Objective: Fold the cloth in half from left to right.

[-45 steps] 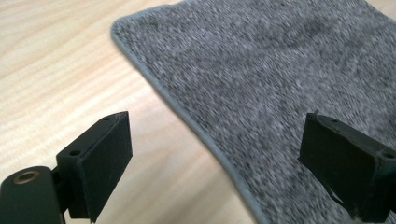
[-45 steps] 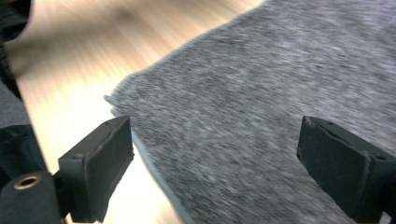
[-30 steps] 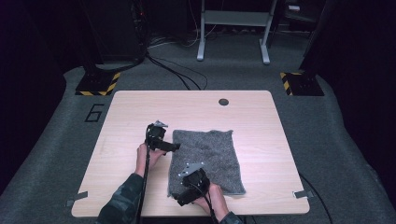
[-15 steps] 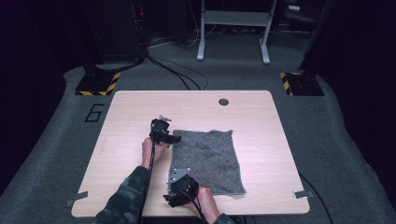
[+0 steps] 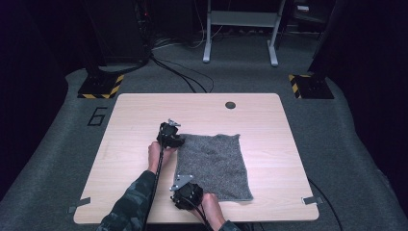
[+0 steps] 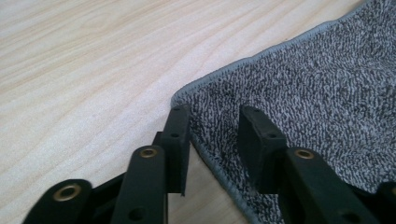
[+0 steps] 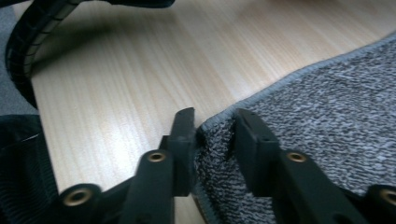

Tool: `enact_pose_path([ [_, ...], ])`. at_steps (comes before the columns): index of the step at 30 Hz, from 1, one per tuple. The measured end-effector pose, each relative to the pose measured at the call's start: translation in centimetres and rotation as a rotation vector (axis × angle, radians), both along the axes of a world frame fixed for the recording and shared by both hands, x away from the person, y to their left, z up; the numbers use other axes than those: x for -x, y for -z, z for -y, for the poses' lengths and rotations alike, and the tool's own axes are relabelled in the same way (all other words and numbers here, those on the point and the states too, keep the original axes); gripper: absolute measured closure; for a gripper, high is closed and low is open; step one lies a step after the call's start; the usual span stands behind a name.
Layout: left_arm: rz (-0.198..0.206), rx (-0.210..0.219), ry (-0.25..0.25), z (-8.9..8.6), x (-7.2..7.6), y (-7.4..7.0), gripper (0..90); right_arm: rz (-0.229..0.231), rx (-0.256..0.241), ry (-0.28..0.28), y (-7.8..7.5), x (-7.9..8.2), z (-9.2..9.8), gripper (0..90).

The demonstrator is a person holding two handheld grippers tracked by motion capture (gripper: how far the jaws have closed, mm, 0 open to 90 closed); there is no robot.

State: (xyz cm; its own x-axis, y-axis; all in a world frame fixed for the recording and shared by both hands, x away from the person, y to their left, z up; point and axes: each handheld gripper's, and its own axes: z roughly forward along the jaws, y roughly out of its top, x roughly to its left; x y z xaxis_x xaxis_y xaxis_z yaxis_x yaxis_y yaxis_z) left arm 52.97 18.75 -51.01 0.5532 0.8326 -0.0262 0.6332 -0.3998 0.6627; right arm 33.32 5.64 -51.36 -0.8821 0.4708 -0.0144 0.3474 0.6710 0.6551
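The table [image 5: 144,125] is a light wooden surface with one work item on it. A grey towel [image 5: 214,163] lies flat and spread out right of centre, its left edge running from the far-left corner down to the near-left corner at the table's front edge.

The left gripper [image 5: 169,136] sits at the towel's far-left corner. In the left gripper view, its fingers [image 6: 177,140] are spread with a clear gap: one rests on bare wood just outside the hem, the other on the pile inside it. The corner lies flat between them, not yet lifted.

The right gripper [image 5: 185,192] sits at the near-left corner. In the right gripper view, its fingers [image 7: 184,135] straddle the corner, and the hem is bunched and raised between them. The jaws stand narrowed around the fabric, but a gap remains; whether the pinch is complete cannot be determined.

Step in hand, as judged: securing both left corners before a fold, probably left edge over to the right.

Requirements for the next move:
- Close the left fingers fully on the far-left corner, with the outer finger under the hem.
- Confirm the right-hand grip on the near-left corner.
- Lift both corners together, evenly, so the edge stays taut and straight.
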Motion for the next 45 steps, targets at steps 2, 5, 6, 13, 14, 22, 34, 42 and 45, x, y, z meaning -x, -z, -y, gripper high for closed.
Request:
enact_pose_path([
  [2,0.006,-0.007,0.007,0.1,0.1,0.0,71.6,0.008,-0.011,0.011,0.1,0.0,0.0,73.2],
  [5,0.022,-0.004,0.011,0.4,0.4,0.1,78.7,0.007,-0.017,0.019,0.1,0.1,0.0,77.1],
  [6,0.018,-0.001,0.016,0.4,0.4,0.1,81.1,0.007,-0.016,0.023,0.1,0.1,0.1,78.2],
  [13,0.027,0.011,0.011,0.5,0.5,0.3,86.5,-0.002,-0.04,0.032,0.3,0.2,0.4,84.2],
  [14,0.03,0.012,0.011,0.5,0.5,0.3,86.7,-0.007,-0.036,0.035,0.3,0.2,0.4,84.6],
  [22,0.024,0.032,-0.008,0.4,0.4,0.3,87.2,0.012,-0.095,0.073,0.6,0.9,1.1,85.8],
  [34,0.052,0.07,-0.03,0.3,0.7,-1.3,87.3,0.045,-0.173,0.1,-1.1,1.5,2.3,86.0],
  [42,0.074,0.084,-0.042,-0.3,0.7,-3.0,87.3,0.102,-0.232,0.104,-2.8,1.9,2.5,86.0],
  [45,0.086,0.071,-0.048,-0.7,0.5,-4.0,87.3,0.122,-0.256,0.108,-3.7,1.8,2.4,86.0],
])
